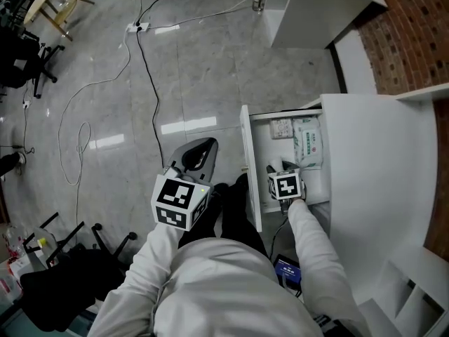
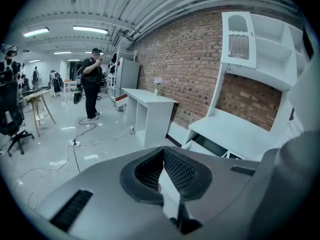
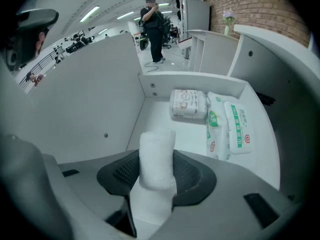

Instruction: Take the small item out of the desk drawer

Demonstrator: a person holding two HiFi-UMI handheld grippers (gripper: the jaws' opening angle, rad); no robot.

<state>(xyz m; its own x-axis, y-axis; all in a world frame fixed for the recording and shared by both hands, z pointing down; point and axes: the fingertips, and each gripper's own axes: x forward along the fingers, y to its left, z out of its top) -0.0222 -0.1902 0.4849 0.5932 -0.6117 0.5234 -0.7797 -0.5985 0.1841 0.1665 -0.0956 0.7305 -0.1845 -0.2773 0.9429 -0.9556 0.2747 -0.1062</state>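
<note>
The desk drawer [image 1: 247, 161] stands pulled out of the white desk [image 1: 379, 160]. My right gripper [image 1: 275, 168] reaches into it, and in the right gripper view it [image 3: 156, 178] is shut on a small white roll [image 3: 157, 146] that stands upright between the pads, lifted a little off the drawer floor [image 3: 165, 119]. Further back in the drawer lie a small tissue pack [image 3: 188, 104] and a pack of wet wipes [image 3: 235, 126]. My left gripper [image 1: 209, 144] hangs over the floor left of the drawer, jaws together and holding nothing [image 2: 163, 152].
Black and white cables [image 1: 144, 69] and a power strip [image 1: 137, 27] lie on the grey floor. A white table [image 1: 309, 5] stands at the far side by the brick wall [image 1: 414, 27]. Chair bases [image 1: 105, 241] sit at my lower left. A person [image 2: 92, 84] stands far off.
</note>
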